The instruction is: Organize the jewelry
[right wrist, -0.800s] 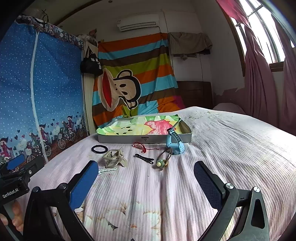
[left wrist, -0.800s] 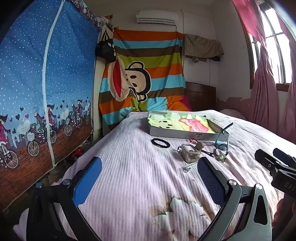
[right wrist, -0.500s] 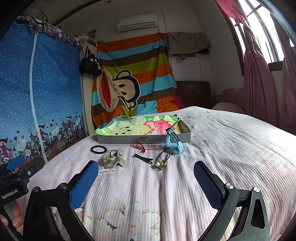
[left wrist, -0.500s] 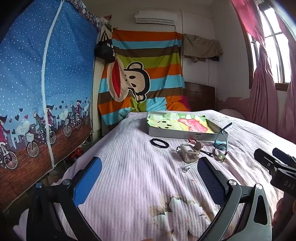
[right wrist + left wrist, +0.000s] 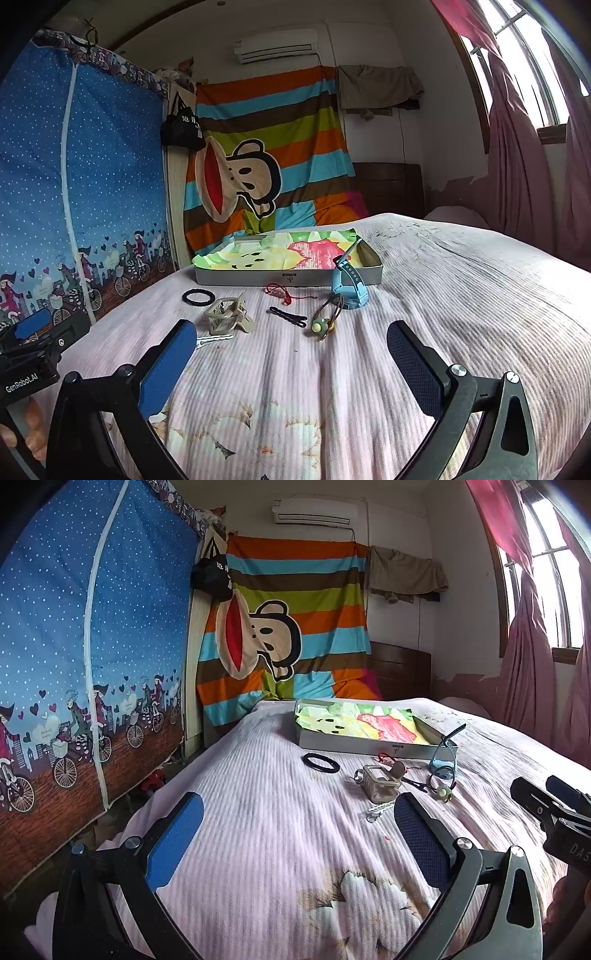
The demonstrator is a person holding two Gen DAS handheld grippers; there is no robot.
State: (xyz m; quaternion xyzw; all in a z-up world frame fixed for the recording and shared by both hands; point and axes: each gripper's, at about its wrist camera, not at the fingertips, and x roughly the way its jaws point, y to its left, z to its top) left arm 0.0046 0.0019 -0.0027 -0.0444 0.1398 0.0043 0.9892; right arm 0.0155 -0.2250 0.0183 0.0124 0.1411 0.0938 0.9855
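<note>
A shallow grey box lined with bright cartoon paper sits mid-bed; it also shows in the left wrist view. In front of it lie a black hair tie, a beige claw clip, a red cord, a black hairpin, a beaded hair band, a blue watch and a silver clip. My right gripper is open and empty, short of the items. My left gripper is open and empty, to the left of them.
The pink striped bedspread covers the bed. A blue fabric wardrobe stands along the left side. A striped monkey cloth hangs at the back, with a dark headboard and pink curtains to the right.
Both views have shifted slightly closer to the items; nothing on the bed has moved and both grippers stay open.
</note>
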